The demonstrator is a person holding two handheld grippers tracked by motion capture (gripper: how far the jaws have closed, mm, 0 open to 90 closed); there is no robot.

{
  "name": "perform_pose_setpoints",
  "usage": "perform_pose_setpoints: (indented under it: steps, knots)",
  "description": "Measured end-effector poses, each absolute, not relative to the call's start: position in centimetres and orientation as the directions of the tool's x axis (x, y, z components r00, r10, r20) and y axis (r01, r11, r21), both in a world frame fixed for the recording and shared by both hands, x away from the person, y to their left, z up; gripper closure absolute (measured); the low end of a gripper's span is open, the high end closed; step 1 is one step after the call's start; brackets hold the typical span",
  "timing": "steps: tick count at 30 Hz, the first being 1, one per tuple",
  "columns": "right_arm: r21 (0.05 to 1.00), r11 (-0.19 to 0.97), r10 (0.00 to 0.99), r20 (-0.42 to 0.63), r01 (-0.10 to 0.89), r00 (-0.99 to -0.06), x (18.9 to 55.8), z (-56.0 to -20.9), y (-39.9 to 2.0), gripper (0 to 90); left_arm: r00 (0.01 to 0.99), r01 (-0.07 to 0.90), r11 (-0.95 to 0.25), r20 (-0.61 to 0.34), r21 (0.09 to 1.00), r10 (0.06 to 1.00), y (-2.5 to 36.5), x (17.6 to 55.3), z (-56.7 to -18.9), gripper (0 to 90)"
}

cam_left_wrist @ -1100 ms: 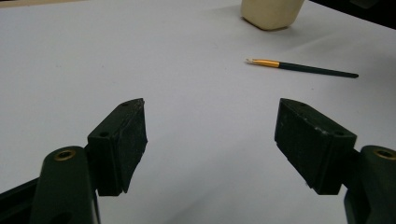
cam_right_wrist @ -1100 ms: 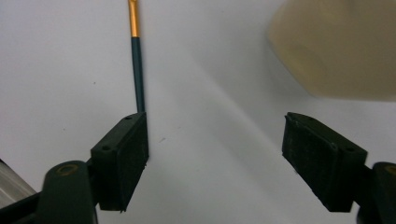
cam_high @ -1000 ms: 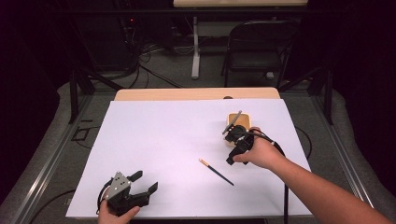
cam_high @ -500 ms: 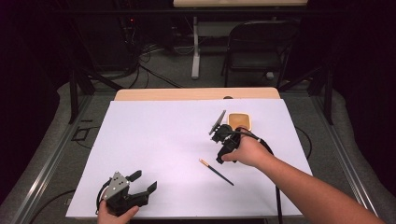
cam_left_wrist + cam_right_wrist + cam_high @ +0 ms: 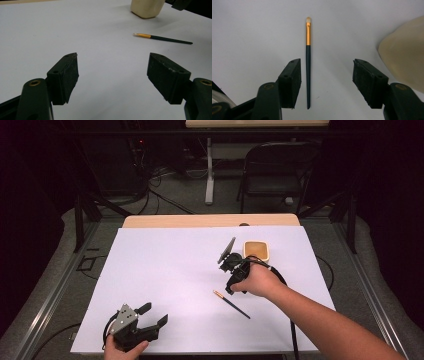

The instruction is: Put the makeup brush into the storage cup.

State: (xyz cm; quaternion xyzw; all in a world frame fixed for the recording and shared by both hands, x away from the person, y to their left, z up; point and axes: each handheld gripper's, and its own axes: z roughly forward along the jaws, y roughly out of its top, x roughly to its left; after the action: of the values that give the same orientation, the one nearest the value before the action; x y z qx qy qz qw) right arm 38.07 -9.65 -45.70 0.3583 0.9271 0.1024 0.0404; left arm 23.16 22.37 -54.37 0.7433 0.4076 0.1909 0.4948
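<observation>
Cream dish (image 5: 404,62): cut off by the right edge of the right gripper view; top cropped in the left gripper view.
Right gripper (image 5: 231,265): jaw tips hidden beneath its own body in the high view.
Left hand (image 5: 122,351): cropped by the bottom edge.
Brush (image 5: 231,303): bristles too small to make out in the high view.

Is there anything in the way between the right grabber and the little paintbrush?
No, nothing visible blocks it. The brush lies flat on the white table, apart from the right gripper, whose jaws have just been closing but stand open. The cream cup sits off to one side.
</observation>
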Motion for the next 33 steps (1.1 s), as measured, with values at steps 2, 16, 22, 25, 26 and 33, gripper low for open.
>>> perform_pose_setpoints:
  steps: [2, 16, 22, 25, 26, 33]
  knots:
    - [0.234, 0.727, 0.665, -0.003, 0.646, -0.747, 38.0, -45.8, -9.6, 42.7, 0.596, 0.417, -0.179, -0.119, 0.891, 0.794, 22.4, 23.2, -54.4, 25.3]
    - [0.238, 0.739, 0.651, -0.011, 0.631, -0.759, 38.2, -46.1, -9.2, 45.0, 0.599, 0.418, -0.178, -0.122, 0.891, 0.792, 22.4, 23.2, -54.4, 25.3]
    - [0.221, 0.739, 0.656, -0.018, 0.637, -0.755, 38.2, -46.4, -9.0, 47.9, 0.598, 0.418, -0.176, -0.124, 0.891, 0.792, 22.4, 23.2, -54.4, 25.4]
    - [0.204, 0.742, 0.656, -0.024, 0.638, -0.755, 38.1, -46.6, -8.8, 49.4, 0.597, 0.418, -0.174, -0.125, 0.892, 0.792, 22.4, 23.2, -54.4, 25.5]
    - [0.208, 0.743, 0.654, -0.028, 0.636, -0.756, 38.0, -46.6, -8.7, 50.0, 0.598, 0.418, -0.174, -0.125, 0.892, 0.792, 22.4, 23.2, -54.4, 25.5]
    - [0.204, 0.741, 0.655, -0.013, 0.639, -0.755, 38.1, -47.1, -8.5, 55.2, 0.599, 0.418, -0.177, -0.124, 0.891, 0.791, 22.4, 23.2, -54.4, 25.5]
